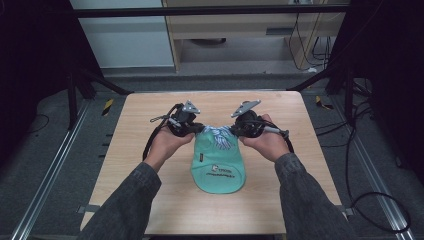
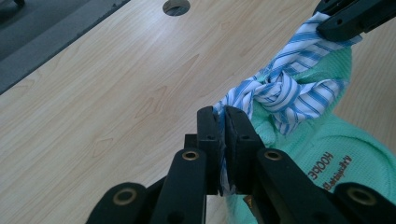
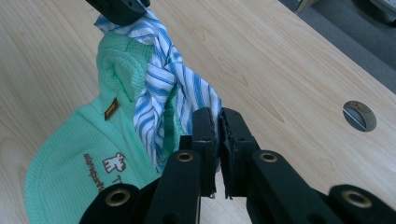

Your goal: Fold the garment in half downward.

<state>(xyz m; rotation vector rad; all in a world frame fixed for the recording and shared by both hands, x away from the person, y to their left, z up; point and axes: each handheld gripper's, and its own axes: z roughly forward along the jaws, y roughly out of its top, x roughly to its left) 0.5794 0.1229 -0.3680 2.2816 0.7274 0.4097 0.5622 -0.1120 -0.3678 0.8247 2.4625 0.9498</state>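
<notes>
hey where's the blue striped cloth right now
The blue striped cloth sits mid-table in the high view, at the far end of the green garment, pinched between the left gripper and right gripper.

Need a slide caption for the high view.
Both grippers pinch the striped cloth on a green garment.

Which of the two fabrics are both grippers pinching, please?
The blue-and-white striped cloth, knotted; the plain green garment with printed lettering lies flat below it.
</notes>
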